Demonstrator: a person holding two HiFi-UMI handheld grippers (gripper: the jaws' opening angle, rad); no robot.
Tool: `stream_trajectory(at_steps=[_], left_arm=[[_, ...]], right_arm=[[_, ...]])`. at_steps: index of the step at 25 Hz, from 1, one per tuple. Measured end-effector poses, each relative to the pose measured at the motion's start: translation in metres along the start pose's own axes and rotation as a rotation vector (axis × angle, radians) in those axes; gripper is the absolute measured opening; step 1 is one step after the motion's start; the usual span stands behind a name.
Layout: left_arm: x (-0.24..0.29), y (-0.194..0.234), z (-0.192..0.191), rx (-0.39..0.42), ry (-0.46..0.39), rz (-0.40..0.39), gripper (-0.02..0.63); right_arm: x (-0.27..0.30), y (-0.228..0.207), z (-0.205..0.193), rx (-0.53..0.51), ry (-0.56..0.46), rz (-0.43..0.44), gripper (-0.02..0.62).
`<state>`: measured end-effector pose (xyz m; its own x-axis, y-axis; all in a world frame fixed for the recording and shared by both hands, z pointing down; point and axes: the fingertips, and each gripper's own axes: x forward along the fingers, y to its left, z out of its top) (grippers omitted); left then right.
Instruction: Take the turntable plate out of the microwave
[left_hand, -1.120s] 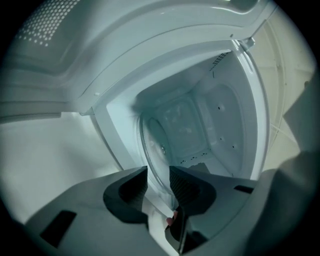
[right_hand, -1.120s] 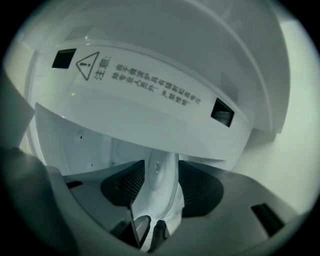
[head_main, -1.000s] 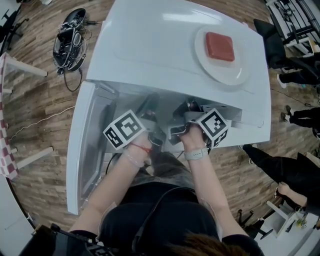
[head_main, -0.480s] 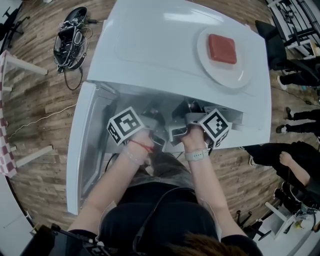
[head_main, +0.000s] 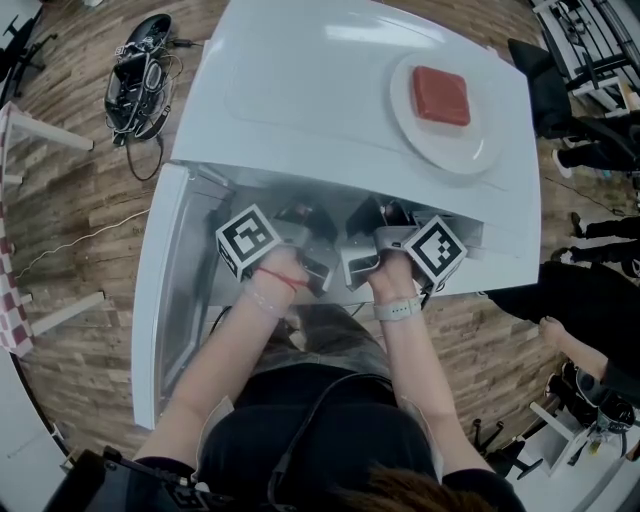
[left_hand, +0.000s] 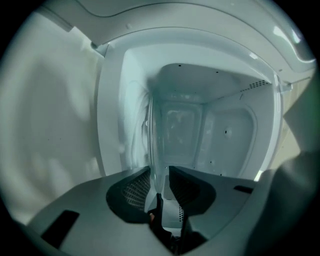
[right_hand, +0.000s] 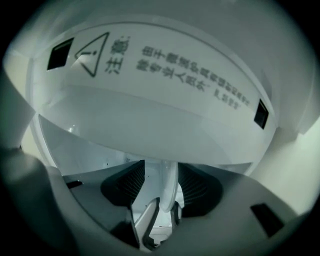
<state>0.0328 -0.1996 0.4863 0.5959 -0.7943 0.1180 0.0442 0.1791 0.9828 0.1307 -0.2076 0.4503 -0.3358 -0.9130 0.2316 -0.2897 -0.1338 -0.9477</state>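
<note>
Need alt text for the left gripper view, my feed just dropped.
The left gripper is shut on the rim of the clear glass turntable plate, seen edge-on as a thin upright band between its jaws. Beyond it is the white microwave cavity.

Lab-like room: plank floor (head_main: 90, 200), tangled cables (head_main: 140, 70), metal racks (head_main: 590, 40).

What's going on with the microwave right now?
A person has both grippers reaching into the open microwave. The left tongs and the right tongs are each closed on the rim of the glass turntable plate, which is not yet out of the cavity. A white plate with a red block rests on top of the microwave.
</note>
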Motion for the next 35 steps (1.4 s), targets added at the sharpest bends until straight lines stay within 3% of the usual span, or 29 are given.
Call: stream_trajectory(at_steps=[3,6,13,18,20,23,29,35], left_arm=[[-0.001,0.003,0.002,-0.05,-0.015,-0.005,0.121],[-0.003,0.011,0.005,-0.076,-0.027,0.027,0.041],[-0.007,0.014,0.005,-0.073,-0.016,0.042,0.041],[-0.009,0.015,0.005,-0.077,-0.012,0.038,0.041],[-0.01,0.016,0.004,-0.101,-0.011,0.038,0.041],[-0.01,0.02,-0.001,-0.162,-0.005,0.037,0.043],[-0.011,0.013,-0.005,-0.141,0.012,0.006,0.041],[-0.015,0.014,-0.013,-0.154,0.032,-0.008,0.043]], right_arm=[[0.0,0.001,-0.002,-0.042,0.021,0.005,0.221],[0.001,-0.001,-0.008,-0.076,0.046,0.003,0.221],[-0.002,-0.006,-0.016,-0.127,0.09,0.002,0.221],[-0.01,-0.022,-0.023,-0.122,0.093,-0.087,0.221],[-0.008,-0.027,-0.027,-0.117,0.106,-0.109,0.221],[0.002,-0.025,-0.027,-0.109,0.106,-0.075,0.215],[0.016,-0.027,-0.026,-0.082,0.117,-0.089,0.093],[0.013,-0.031,-0.026,0.006,0.096,-0.079,0.069]])
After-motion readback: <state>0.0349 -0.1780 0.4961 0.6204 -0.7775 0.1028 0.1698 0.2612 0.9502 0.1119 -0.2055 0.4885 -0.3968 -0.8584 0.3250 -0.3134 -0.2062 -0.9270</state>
